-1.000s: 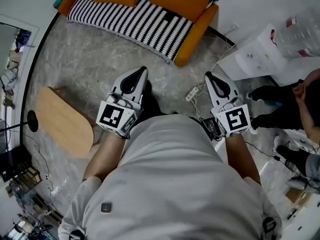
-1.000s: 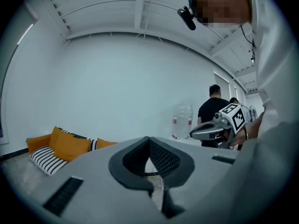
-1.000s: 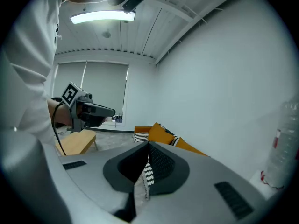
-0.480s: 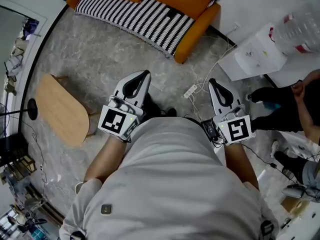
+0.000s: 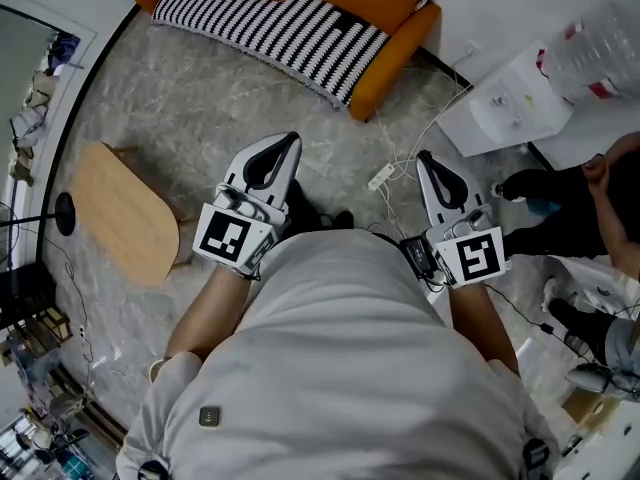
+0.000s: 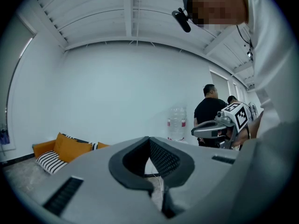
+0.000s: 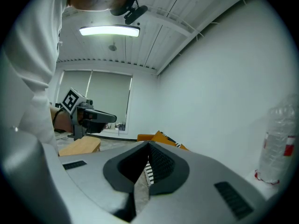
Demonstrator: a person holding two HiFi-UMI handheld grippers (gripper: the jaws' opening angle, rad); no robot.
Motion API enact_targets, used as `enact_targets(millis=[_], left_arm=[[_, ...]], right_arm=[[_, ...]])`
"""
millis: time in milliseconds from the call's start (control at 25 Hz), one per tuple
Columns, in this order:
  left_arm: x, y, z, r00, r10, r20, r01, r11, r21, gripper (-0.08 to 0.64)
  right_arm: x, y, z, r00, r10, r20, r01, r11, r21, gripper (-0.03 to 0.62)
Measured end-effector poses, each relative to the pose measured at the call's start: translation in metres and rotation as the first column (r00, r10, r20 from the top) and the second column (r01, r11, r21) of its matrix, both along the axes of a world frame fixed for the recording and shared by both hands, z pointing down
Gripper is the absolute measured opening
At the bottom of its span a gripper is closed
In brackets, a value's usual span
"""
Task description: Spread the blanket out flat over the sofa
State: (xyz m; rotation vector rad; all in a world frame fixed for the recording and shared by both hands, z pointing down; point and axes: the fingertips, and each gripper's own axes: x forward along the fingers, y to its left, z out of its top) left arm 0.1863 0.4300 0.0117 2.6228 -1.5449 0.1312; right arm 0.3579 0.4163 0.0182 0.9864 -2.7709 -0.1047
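**Blanket ahead and slightly left; both grippers empty and well apart from it**

Nearest: both grippers are held at waist height, pointing forward. The left gripper (image 5: 289,140) has its jaws brought together at the tips with nothing between them; its own view shows only floor through the loop. The right gripper (image 5: 421,156) is the same, tips meeting and nothing gripped. (The stripes visible in the right gripper view between its jaws are the far-off blanket seen through the gap, not cloth in the grip.)

Mid-ground: bare stone floor, with a power strip (image 5: 381,177) and loose cables between the two grippers' lines of aim. A wooden side table (image 5: 120,213) stands off to the left.

Far: the orange sofa (image 5: 397,60), with the black-and-white striped blanket (image 5: 290,30) lying along its seat. From the head view it looks smooth and opened out, draping over the front edge. The back cushions are uncovered.

Key relation: the blanket's long axis runs slantwise across the person's front, from far left to nearer right. Its right end, by the sofa arm, is the closest part. The left gripper is somewhat nearer to that end than the right gripper, but neither is within reach of it.

Judgement: the blanket already lies spread much as the task asks. Whether this is the finished result cannot be settled from one moment.
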Motion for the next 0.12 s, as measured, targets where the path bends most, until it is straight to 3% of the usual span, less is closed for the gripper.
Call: enact_targets(millis=[120], left_arm=[[-0.0013,0.005,-0.0001,1.0,0.002,-0.004,-0.002,1.0,-0.001,0.006]], right_arm=[[0.0003,0.0072,0.004,1.0,0.005,-0.019,-0.005,1.0,-0.023,0.028]])
